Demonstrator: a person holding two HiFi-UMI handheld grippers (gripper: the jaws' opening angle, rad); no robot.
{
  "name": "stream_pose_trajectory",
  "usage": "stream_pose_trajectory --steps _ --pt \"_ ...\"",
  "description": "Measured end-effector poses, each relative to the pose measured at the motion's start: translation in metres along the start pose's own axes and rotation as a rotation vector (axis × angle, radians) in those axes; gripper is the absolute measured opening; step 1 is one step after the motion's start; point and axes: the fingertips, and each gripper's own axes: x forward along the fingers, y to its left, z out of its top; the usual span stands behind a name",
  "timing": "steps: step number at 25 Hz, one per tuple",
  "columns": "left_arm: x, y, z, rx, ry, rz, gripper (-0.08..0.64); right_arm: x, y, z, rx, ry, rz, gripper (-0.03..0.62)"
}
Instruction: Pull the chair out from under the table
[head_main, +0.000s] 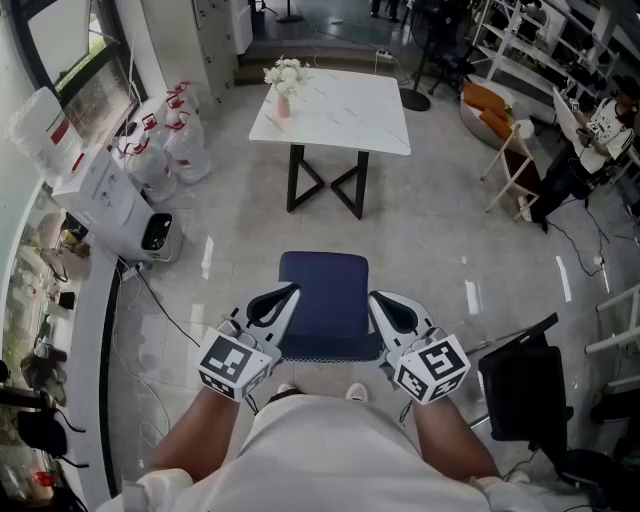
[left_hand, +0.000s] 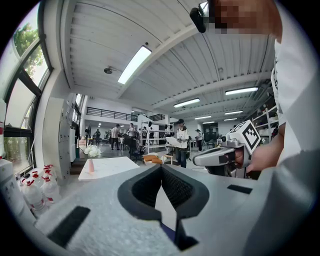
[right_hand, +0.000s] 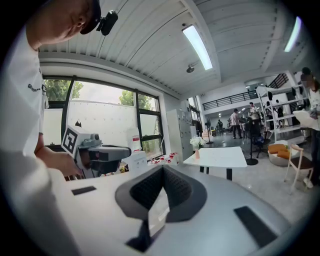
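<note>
A chair with a dark blue seat (head_main: 322, 300) stands on the tiled floor just in front of me, well apart from the white marble-topped table (head_main: 335, 110). My left gripper (head_main: 288, 292) is at the seat's left edge and my right gripper (head_main: 376, 298) at its right edge, both level and pointing forward. The left gripper view shows its jaws (left_hand: 161, 167) shut, pads meeting, with only a sliver of blue below. The right gripper view shows its jaws (right_hand: 162, 167) shut and nothing between them. Whether either tip touches the chair is not visible.
A vase of white flowers (head_main: 285, 75) stands on the table's far left corner. White boxes, red-capped bottles (head_main: 165, 140) and a small appliance (head_main: 155, 232) line the left wall. A black chair (head_main: 525, 385) is close at my right, a wooden stool (head_main: 515, 165) further back.
</note>
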Motion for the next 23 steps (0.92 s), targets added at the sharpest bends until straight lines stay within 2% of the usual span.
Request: stream_pose_trajectory --steps 23 --pt "-0.0059 -0.0048 -0.0022 0.022 0.011 0.001 0.008 0.0005 0.0062 -0.0071 0.013 0.017 0.008 0.003"
